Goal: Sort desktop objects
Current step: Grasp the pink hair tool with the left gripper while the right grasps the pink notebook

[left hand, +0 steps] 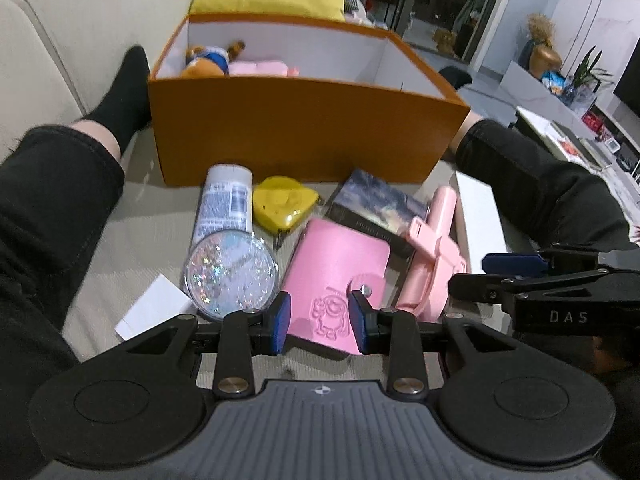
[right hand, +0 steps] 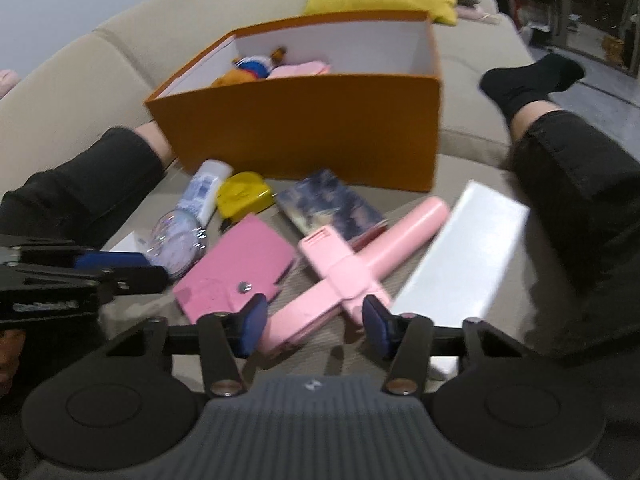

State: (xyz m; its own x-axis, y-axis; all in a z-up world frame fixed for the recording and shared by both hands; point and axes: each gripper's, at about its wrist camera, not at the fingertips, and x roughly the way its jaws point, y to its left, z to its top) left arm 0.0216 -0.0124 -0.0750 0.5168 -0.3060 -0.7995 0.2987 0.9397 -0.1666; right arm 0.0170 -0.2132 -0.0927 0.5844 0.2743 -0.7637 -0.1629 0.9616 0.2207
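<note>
A pink wallet [left hand: 336, 268] with an embossed cartoon lies on the beige sofa seat. My left gripper [left hand: 320, 324] hovers over its near corner, jaws apart on either side, pads not pressing. A pink cross-shaped selfie stick [right hand: 340, 268] lies to the wallet's right. My right gripper [right hand: 314, 326] straddles its near end, open, with small gaps at the pads. The orange box [left hand: 304, 120] behind holds a plush toy [left hand: 208, 60] and something pink. In each wrist view the other gripper enters from the side: the right gripper [left hand: 492, 276] and the left gripper [right hand: 132, 268].
Around the wallet lie a white tube [left hand: 226, 204], a glittery round case [left hand: 232, 276], a yellow tape measure [left hand: 282, 204], a dark book [left hand: 376, 204], a long white box [left hand: 478, 220] and a small white card [left hand: 154, 308]. A person's legs [left hand: 60, 200] in black flank the pile.
</note>
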